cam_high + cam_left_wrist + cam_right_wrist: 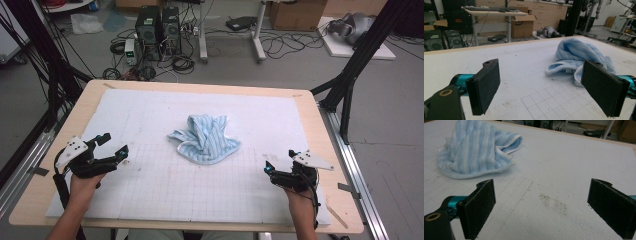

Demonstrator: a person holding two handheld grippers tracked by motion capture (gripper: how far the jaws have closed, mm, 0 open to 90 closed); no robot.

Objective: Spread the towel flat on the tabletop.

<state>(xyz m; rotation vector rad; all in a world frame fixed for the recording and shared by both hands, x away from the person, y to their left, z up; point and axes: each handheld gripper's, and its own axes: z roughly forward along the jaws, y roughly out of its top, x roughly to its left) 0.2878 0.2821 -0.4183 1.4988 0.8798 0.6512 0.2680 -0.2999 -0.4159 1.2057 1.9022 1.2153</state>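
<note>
On the white mat [150, 200] the towel [205, 139] lies crumpled in the middle. My left gripper [111, 148] and right gripper [280, 164], both open and empty, flank it; the right looks slightly nearer.

Lab: floor computers [159, 31], cables [280, 47]

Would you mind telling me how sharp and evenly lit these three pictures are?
High view: even, soft light, faint shadows, the towel slightly soft. Left gripper view: black pads close up and a little blurred, the towel pale and washed out by bright light. Right gripper view: the towel's stripes crisp, mat bright, no hard glare.
</note>
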